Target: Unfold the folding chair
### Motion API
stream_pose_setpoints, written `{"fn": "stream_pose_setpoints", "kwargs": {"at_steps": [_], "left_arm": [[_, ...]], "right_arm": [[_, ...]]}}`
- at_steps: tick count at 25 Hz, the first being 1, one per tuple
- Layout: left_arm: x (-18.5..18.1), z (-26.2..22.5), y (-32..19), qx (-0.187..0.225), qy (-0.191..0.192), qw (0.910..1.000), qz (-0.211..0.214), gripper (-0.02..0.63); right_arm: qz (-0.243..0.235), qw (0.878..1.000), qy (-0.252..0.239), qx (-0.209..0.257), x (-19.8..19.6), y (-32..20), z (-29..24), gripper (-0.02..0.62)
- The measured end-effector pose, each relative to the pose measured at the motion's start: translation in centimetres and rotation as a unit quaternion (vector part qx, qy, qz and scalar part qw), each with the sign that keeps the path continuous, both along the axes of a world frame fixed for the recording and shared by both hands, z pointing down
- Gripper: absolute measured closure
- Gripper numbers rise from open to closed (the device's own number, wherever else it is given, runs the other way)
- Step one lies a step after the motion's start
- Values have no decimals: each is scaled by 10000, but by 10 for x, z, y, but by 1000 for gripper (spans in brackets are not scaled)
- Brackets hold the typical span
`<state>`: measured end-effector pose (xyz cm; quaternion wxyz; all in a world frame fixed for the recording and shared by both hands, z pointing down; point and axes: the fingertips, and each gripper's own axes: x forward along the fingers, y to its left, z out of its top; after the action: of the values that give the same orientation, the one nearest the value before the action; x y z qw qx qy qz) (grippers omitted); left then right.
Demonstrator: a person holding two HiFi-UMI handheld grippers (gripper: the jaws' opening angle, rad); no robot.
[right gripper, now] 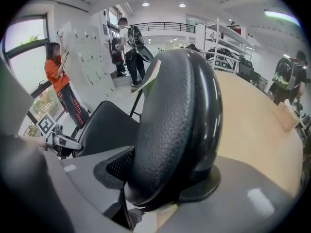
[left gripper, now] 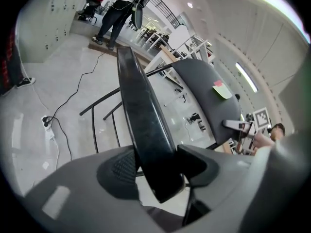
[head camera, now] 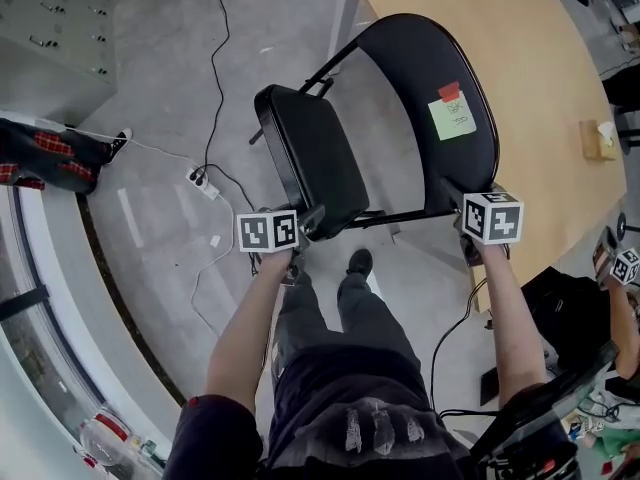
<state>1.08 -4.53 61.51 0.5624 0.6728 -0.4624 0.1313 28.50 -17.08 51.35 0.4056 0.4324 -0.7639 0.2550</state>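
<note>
Pebbled matt backrest (right gripper: 165,130) (glossy metal rim (right gripper: 217,101))

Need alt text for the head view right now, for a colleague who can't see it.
Seen from above, a person grips a black folding chair with two grippers: the left gripper on the seat's near edge, the right gripper on the backrest's rim. The chair stands partly opened on a grey floor beside a wooden table.

Black chair (head camera: 312,153); green note (head camera: 452,118); grey floor (head camera: 160,88); tan table (head camera: 545,88).

L hand-held gripper (head camera: 308,222) on chair seat (head camera: 315,153), R hand-held gripper (head camera: 458,196) on backrest (head camera: 415,73)
</note>
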Motion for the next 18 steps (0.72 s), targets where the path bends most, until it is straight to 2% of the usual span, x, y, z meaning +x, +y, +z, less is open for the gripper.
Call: {"fn": "stream_pose_setpoints", "kwargs": {"at_steps": [5, 11, 18], "left_arm": [[-18, 7, 6, -36, 23, 9995, -311, 371], [-23, 9, 4, 113, 5, 9997, -204, 367], [-59, 26, 26, -52, 181, 9993, -338, 365]], "right_arm": [[-13, 10000, -13, -65, -4, 1, 3, 319], [115, 9998, 132, -74, 1, 1, 3, 308], [16, 9980, 619, -155, -7, 5, 5, 264]]}}
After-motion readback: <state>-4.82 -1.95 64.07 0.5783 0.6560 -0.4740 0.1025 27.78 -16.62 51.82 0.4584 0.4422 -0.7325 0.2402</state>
